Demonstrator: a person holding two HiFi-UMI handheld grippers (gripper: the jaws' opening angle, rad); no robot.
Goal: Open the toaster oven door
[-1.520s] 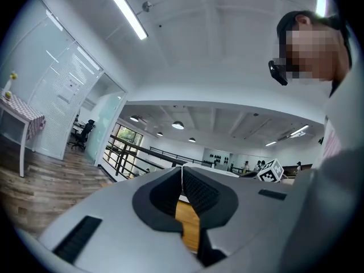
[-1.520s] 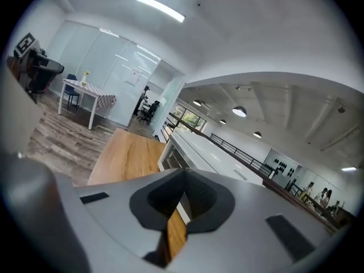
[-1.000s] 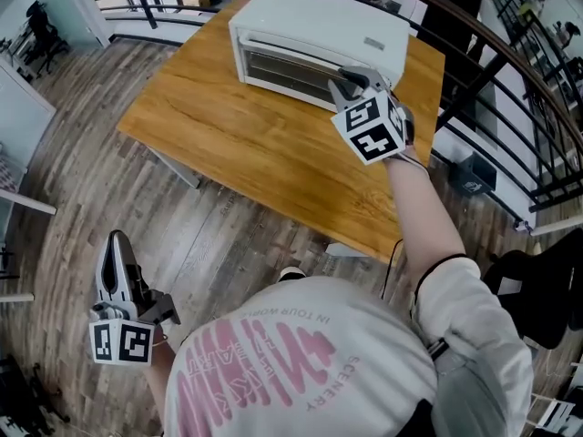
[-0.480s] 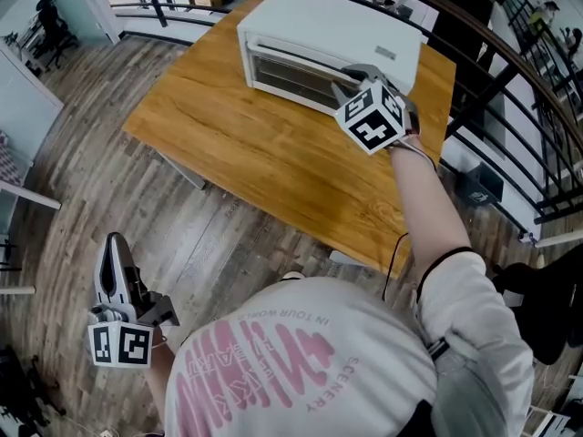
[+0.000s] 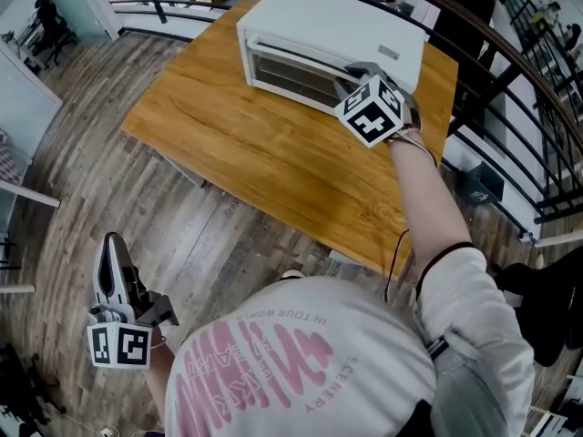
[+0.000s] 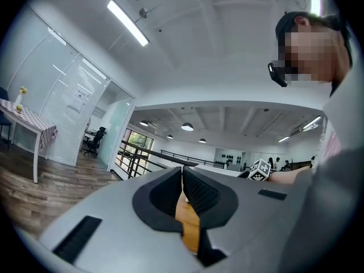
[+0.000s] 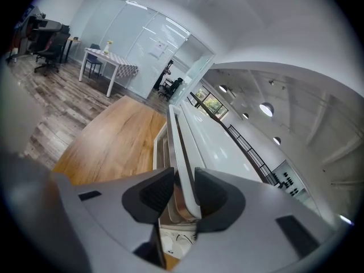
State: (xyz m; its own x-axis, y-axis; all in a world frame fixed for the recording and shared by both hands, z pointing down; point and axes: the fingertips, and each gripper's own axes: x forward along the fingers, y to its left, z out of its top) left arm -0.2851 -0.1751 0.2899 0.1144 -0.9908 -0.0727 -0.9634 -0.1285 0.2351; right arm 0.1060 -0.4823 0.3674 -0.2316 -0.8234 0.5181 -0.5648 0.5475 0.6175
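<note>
Here the white oven [image 5: 332,30] stands at the far end of the wooden counter [image 5: 255,148], its glass door [image 5: 287,73] upright against the front. The handle [image 7: 185,169] runs along the door's top edge. At its right end the right gripper [image 5: 350,71] points down at a slant. Its jaws have just been opening and now stand a little apart, one on each side of the handle, with the bar between the pads; they look released rather than clenched on it. The marker cube [image 5: 371,109] sits just behind them. The left gripper [image 5: 111,244] hangs well apart from the counter, low at the person's side over the wood floor [image 5: 118,189], jaws clenched together on nothing. A dark railing [image 5: 496,71] curves behind the counter.
</note>
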